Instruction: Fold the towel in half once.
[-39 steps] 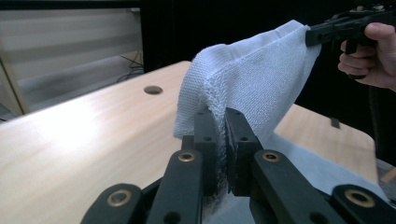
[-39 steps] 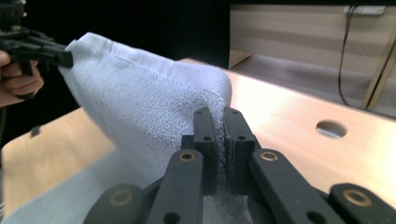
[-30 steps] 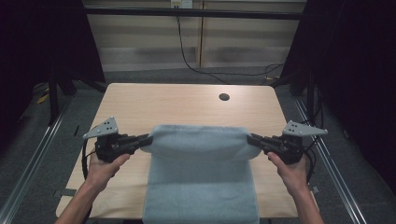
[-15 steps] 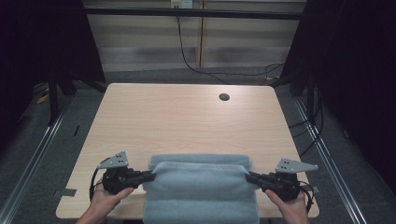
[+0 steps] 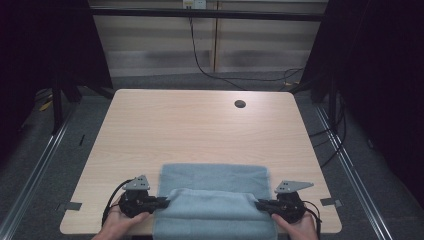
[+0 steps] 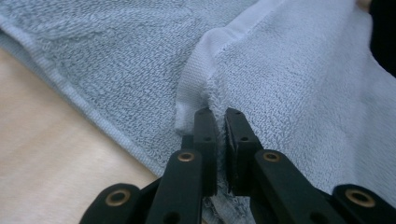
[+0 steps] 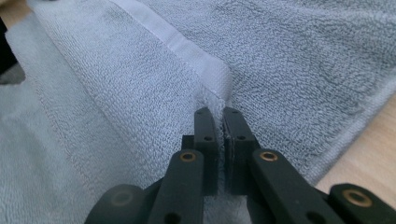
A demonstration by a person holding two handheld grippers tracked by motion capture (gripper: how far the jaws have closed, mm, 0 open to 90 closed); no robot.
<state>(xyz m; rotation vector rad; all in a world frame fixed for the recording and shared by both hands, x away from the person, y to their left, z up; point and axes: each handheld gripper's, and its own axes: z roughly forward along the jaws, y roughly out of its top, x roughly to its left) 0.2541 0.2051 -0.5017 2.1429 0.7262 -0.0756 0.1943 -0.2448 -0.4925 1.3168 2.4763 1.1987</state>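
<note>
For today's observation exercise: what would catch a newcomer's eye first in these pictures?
A pale blue towel lies at the near edge of a light wooden table, partly folded over itself. The left gripper and the right gripper each pinch a corner of it, jaws shut on the cloth.

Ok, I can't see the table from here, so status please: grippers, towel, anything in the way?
Left gripper and right gripper both shut on pale blue terry towel, top layer folded toward near table edge. Nothing in the way.
</note>
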